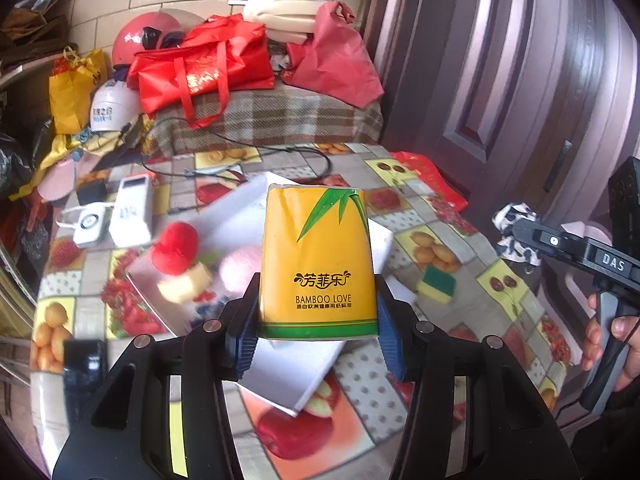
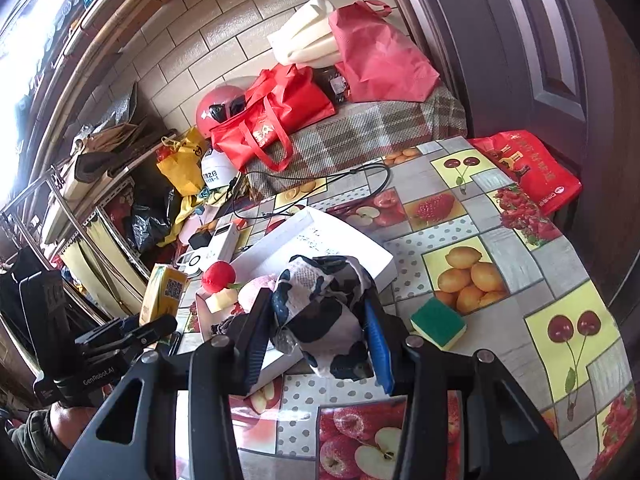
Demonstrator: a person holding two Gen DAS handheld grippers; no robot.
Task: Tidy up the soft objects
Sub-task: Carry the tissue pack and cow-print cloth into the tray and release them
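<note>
My left gripper [image 1: 318, 326] is shut on a yellow tissue pack [image 1: 318, 264], held upright above a white box lid [image 1: 240, 216]; the same tissue pack [image 2: 164, 294] shows at the left of the right wrist view. My right gripper [image 2: 318, 332] is shut on a black-and-white cloth [image 2: 320, 312], which also appears as the cloth [image 1: 514, 232] at the right of the left wrist view. On the white box lid [image 2: 320, 236] lie a red pompom [image 1: 176, 248], a pink soft ball [image 1: 240, 268] and a yellow sponge piece [image 1: 186, 282]. A green-and-yellow sponge [image 2: 438, 322] rests on the fruit-print tablecloth [image 2: 500, 208].
A white power bank [image 1: 134, 210] and a small white device [image 1: 90, 224] sit at the table's left. A black cable [image 1: 248, 152] runs across the far side. Behind are red bags [image 1: 204, 68], a red helmet [image 1: 138, 36], foam sheets [image 1: 280, 4] and a purple door [image 1: 520, 80].
</note>
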